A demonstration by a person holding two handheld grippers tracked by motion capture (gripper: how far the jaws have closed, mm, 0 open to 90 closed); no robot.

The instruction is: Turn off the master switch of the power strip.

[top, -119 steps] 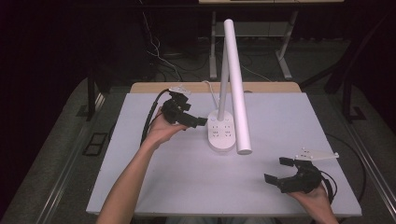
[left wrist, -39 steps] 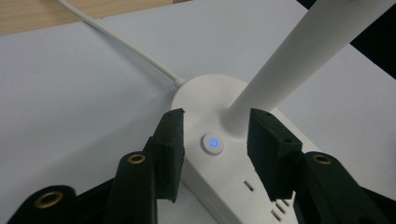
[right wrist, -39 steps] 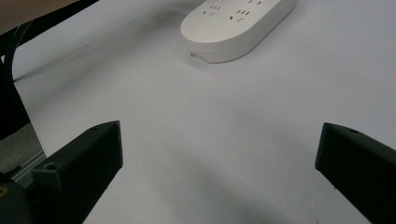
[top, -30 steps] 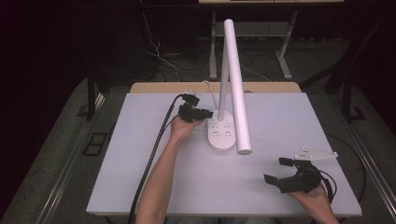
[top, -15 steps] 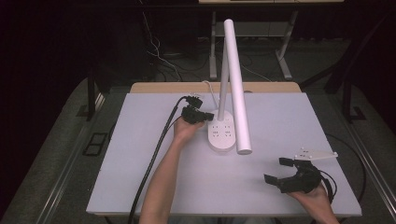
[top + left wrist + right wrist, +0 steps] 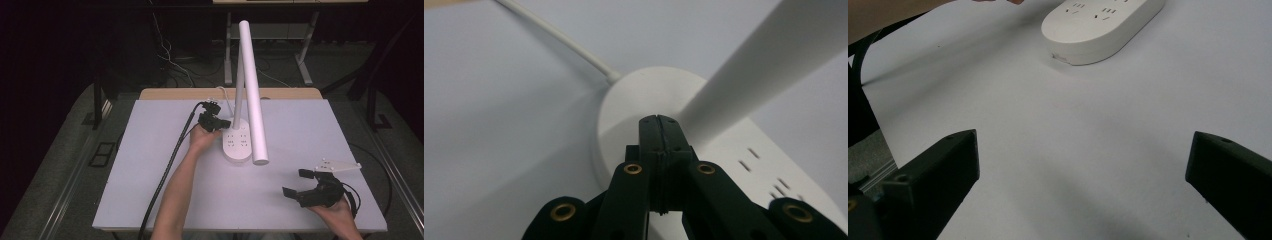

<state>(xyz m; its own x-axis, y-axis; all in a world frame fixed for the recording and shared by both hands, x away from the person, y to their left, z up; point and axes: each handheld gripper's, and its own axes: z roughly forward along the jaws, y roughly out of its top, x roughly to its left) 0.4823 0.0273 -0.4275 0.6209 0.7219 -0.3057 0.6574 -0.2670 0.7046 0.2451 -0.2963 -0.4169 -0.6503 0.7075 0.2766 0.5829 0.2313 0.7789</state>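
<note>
Pressing left gripper (image 6: 658, 122) onto lamp base (image 6: 634, 95)

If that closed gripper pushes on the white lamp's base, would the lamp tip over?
Probably not: the lamp base looks broad and flat on the table. The long lamp head juts forward, so it might wobble. The smooth plastic could let the shut left gripper slip.

Lamp (image 6: 251, 90): plain white all over – oval base (image 6: 238, 145), stem, long head, cord (image 6: 559, 37); base top has small dark socket slots in groups. Table (image 6: 150, 165) is a flat pale lavender-grey, no pattern, with a tan wood strip along the far edge. Both grippers – left gripper (image 6: 227, 123), right gripper (image 6: 295, 184) – are matte black, brass-coloured rivets on the left one's links, light grey plate on the right, black cable (image 6: 167, 170) off the left.
</note>
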